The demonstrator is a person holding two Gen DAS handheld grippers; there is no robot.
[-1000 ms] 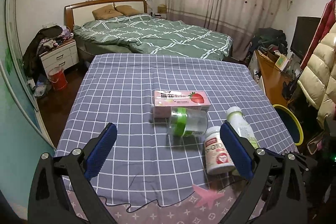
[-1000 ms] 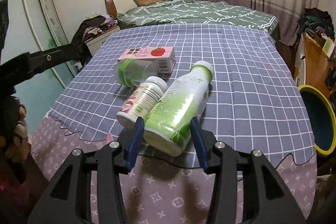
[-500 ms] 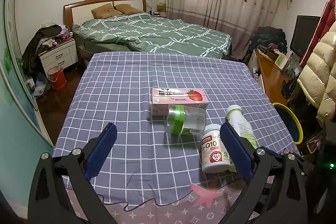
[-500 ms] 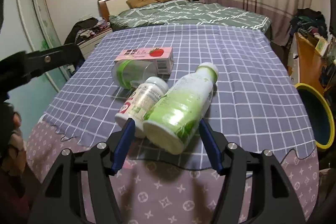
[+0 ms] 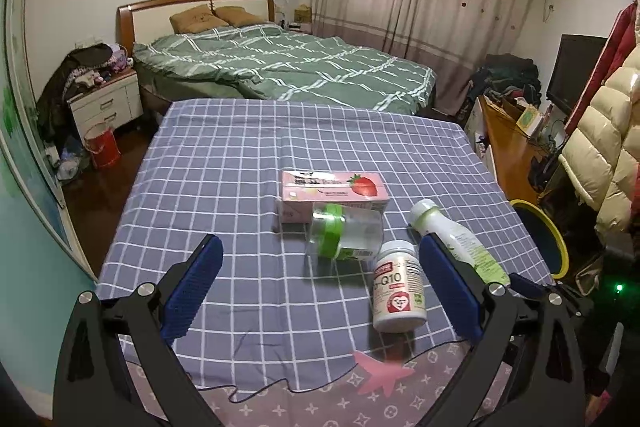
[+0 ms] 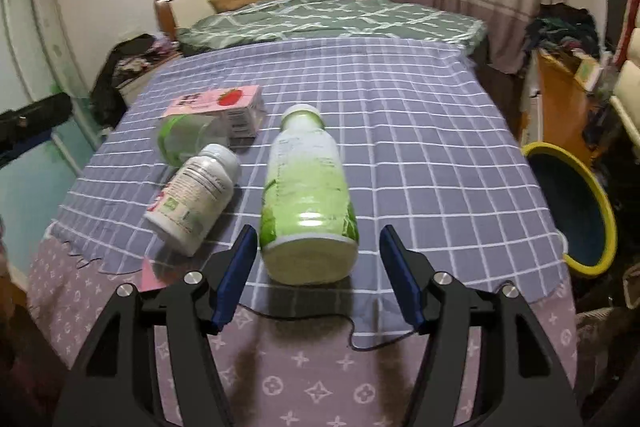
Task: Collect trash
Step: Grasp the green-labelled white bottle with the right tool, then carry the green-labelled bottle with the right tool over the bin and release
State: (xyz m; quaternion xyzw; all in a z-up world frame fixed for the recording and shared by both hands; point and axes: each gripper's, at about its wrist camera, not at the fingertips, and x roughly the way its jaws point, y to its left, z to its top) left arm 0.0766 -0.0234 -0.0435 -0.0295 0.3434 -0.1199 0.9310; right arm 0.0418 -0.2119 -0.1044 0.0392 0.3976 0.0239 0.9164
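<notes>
A green and white drink bottle (image 6: 306, 195) lies on its side on the checked tablecloth (image 6: 420, 131), its base towards my right gripper (image 6: 318, 259), which is open with a finger on each side of the base, not touching. Left of it lie a white pill bottle (image 6: 194, 197), a clear jar with a green lid (image 6: 188, 137) and a pink strawberry carton (image 6: 218, 107). My left gripper (image 5: 320, 279) is open and empty above the table's near edge; the jar (image 5: 344, 237), pill bottle (image 5: 398, 287), carton (image 5: 332, 195) and drink bottle (image 5: 456, 243) lie ahead.
A blue bin with a yellow rim (image 6: 572, 207) stands on the floor right of the table, also in the left wrist view (image 5: 540, 239). A bed (image 5: 280, 71) lies beyond the table, a wooden desk (image 5: 508, 147) to the right. A black cable (image 6: 360, 331) trails across the near cloth.
My right gripper has opened wider and let go of the drink bottle, which now lies straighter on the cloth. The left gripper has held its place, open.
</notes>
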